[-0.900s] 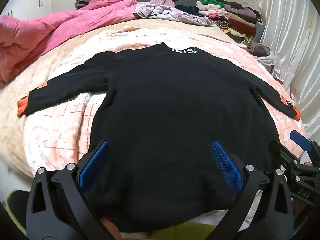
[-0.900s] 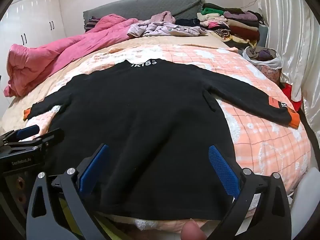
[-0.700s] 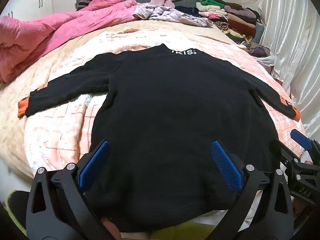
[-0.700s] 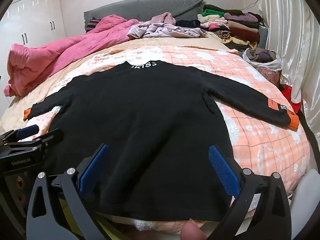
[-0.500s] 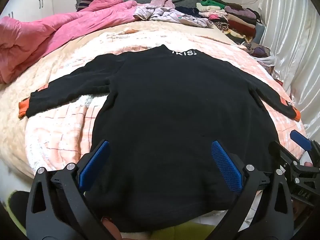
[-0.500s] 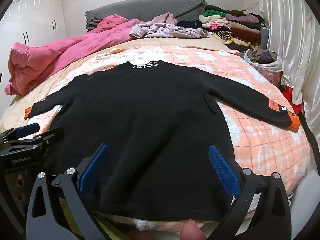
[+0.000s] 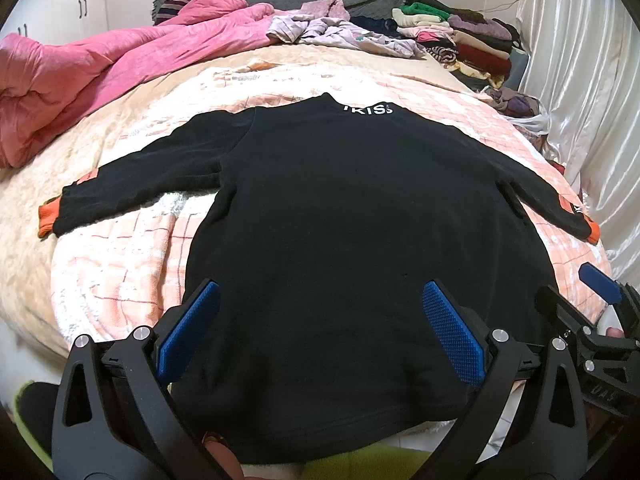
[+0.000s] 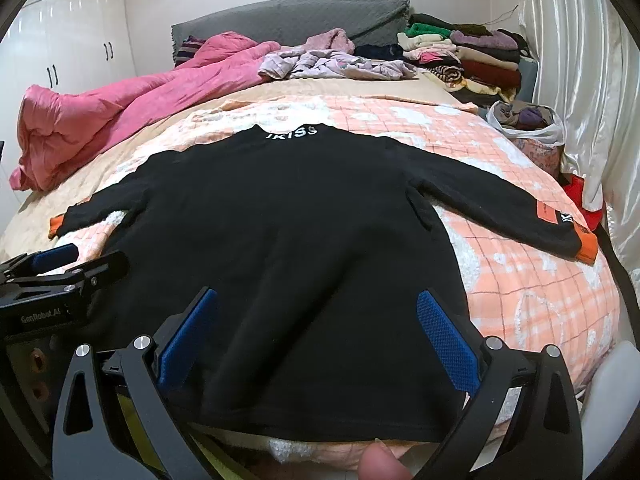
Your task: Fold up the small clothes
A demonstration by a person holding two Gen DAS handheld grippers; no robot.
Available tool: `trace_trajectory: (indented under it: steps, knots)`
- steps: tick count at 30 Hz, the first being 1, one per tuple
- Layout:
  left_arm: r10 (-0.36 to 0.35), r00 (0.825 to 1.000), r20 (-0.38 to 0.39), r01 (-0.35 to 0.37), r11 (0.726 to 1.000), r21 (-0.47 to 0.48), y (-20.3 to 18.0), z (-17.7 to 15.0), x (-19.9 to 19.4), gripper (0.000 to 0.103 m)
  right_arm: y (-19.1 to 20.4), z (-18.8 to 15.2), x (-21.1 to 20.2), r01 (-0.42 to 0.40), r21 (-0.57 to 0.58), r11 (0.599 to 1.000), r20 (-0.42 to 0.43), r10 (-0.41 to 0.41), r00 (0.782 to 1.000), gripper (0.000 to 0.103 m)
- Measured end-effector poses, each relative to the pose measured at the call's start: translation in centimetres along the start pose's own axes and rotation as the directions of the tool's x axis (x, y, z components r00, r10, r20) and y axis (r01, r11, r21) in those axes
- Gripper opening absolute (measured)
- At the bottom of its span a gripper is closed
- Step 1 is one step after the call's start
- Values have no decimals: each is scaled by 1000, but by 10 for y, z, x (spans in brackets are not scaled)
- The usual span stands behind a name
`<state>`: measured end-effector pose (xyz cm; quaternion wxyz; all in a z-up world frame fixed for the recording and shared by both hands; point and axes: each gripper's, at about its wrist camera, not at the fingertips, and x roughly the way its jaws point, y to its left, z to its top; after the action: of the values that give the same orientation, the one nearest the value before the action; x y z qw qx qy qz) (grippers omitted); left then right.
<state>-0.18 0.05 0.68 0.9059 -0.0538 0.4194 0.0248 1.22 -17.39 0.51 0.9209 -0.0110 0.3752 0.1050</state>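
A bed covered by a peach checked blanket (image 8: pixel 532 280) fills the room. Nearest, the left gripper (image 7: pixel 320 328) and right gripper (image 8: pixel 316 328) are held side by side above the hem, jaws spread wide, nothing grasped. The black sweater (image 7: pixel 360 220) is laid flat, both sleeves spread outward, collar farthest away. A sleeve is best taken first at its orange cuff (image 8: pixel 586 246) and carried across the body, the fabric kept smooth. Beyond, a pink duvet (image 8: pixel 120 108) and stacked clothes (image 8: pixel 464 52) are seen.
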Motion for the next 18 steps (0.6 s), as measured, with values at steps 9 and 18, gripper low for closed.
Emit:
trace_trajectory:
  steps: [9,18]
  knots:
    - [-1,1000,4,1,1000,-1,1,0,-1,95,2,-3,1,-9,-5,1000,-2,9,1000,99]
    - [-4,1000,13,4,1000,-1,0,0,-3,95,2,-3,1,-10,-5,1000,-3,10,1000,99]
